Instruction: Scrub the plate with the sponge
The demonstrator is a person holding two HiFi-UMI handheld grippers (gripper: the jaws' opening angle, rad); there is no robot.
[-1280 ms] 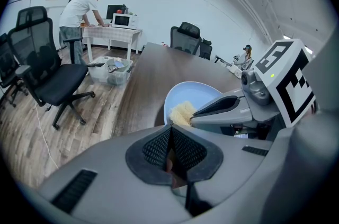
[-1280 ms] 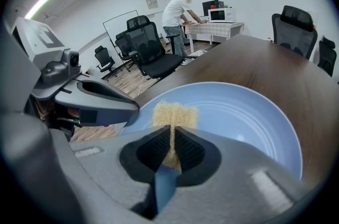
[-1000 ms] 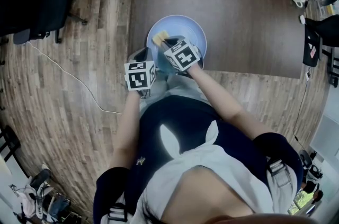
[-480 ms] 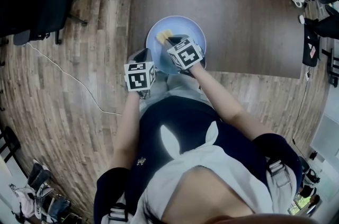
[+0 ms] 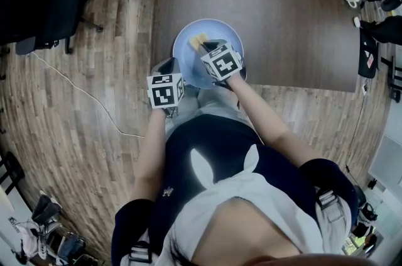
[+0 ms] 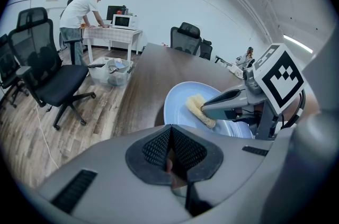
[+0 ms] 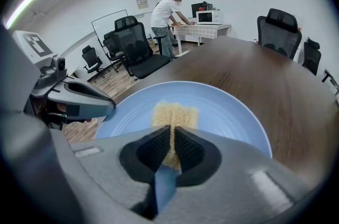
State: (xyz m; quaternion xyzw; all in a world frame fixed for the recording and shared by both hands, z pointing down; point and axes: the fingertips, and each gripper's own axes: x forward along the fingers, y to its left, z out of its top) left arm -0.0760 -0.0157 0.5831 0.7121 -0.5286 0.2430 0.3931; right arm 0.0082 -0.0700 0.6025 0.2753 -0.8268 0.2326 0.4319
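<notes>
Head view, one plate [image 5: 231,38], one sponge [image 5: 197,39], left gripper [image 5: 169,63], right gripper [image 5: 206,46]

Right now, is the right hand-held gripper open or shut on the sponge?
Shut: the right hand-held gripper pinches the yellow sponge between its jaws, and the sponge lies on the blue plate.

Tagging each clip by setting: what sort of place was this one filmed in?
Most likely an office meeting room. There is a long dark table, swivel chairs on a wood floor, and a microwave at the back.
</notes>
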